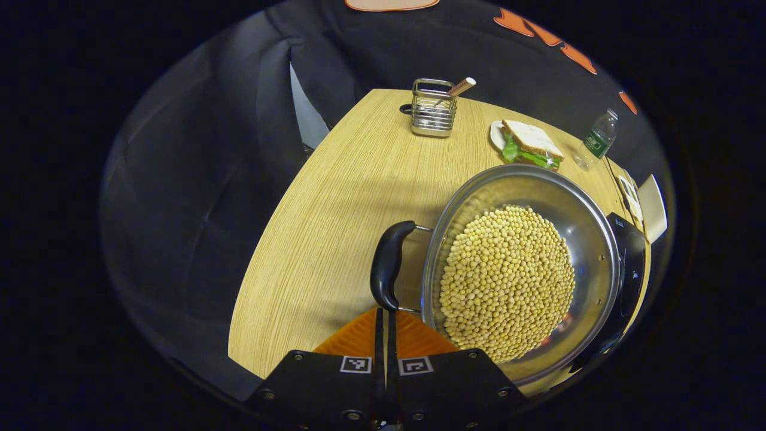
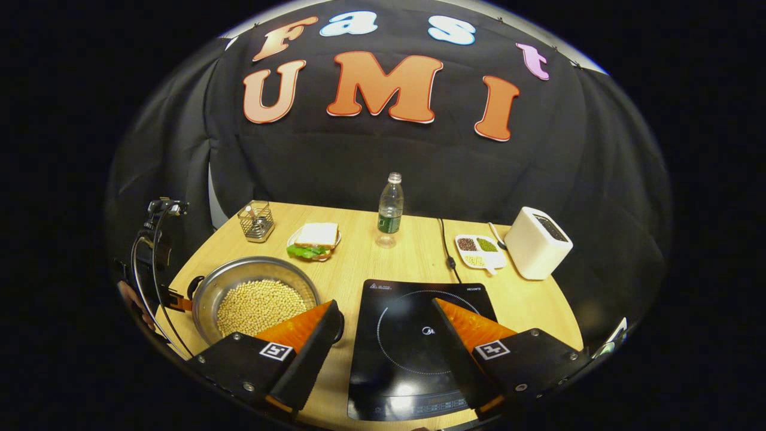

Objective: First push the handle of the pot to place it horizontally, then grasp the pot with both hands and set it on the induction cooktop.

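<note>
A steel pot [image 1: 589,239] full of yellow beans [image 1: 508,281] sits on the wooden table [image 1: 335,227], left of the black induction cooktop [image 2: 413,347]. Its black left handle [image 1: 388,263] curves beside the rim. My left gripper [image 1: 386,312] is shut, with its tips touching the near end of that handle and nothing between the fingers. In the right gripper view the pot [image 2: 206,293] lies at the left, with the left gripper [image 2: 175,300] at its far handle. My right gripper [image 2: 384,304] stands wide open above the cooktop's near edge, its left finger close to the pot's right side.
At the back of the table stand a wire utensil holder [image 2: 256,221], a sandwich on a plate [image 2: 315,238], a water bottle [image 2: 390,209], a divided dish of grains [image 2: 480,248] and a white box appliance [image 2: 538,242]. A black cable [image 2: 446,245] runs to the cooktop.
</note>
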A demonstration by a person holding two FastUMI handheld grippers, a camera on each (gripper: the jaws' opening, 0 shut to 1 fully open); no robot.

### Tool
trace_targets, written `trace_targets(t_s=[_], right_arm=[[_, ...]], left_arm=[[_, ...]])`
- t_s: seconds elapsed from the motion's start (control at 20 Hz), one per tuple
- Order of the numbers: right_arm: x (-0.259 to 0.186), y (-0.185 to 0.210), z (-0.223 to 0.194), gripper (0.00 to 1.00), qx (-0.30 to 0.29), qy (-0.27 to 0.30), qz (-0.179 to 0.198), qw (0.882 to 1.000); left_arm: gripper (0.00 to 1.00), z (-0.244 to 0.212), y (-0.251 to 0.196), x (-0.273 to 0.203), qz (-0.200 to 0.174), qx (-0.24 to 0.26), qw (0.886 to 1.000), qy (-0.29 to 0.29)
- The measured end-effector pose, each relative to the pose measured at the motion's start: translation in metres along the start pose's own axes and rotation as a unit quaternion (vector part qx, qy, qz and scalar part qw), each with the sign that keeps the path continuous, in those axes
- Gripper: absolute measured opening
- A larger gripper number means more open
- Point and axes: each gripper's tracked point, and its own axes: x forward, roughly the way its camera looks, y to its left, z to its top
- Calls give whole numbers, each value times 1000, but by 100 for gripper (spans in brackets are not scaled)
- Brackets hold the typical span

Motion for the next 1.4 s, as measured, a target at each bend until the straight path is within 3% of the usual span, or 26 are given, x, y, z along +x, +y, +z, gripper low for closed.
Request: trace_targets(t_s=[0.25, 0.6, 0.8, 0.85, 1.05, 1.1, 1.15, 1.4], right_arm=[[16, 28, -26, 95, -3, 54, 29, 998], [38, 66, -49, 95, 18, 119, 75, 990], [51, 79, -60, 95, 19, 151, 88, 984], [55, 82, -62, 95, 19, 155, 90, 984], [68, 87, -73, 95, 18, 183, 91, 979], [72, 89, -78, 95, 19, 193, 90, 977], [75, 91, -81, 95, 23, 201, 92, 975], [94, 94, -96, 94, 33, 221, 86, 971]], left_arm=[[5, -2, -5, -12, -40, -2, 999, -6], [2, 32, 4, -39, -45, 86, 993, -74], [5, 38, -11, -46, -70, 112, 988, -74], [12, 39, -14, -46, -76, 112, 988, -73], [76, 49, -19, -48, -103, 85, 989, -66], [84, 51, -20, -44, -109, 83, 989, -63], [90, 53, -19, -38, -108, 86, 989, -58], [90, 46, -17, -6, -114, 71, 990, -42]])
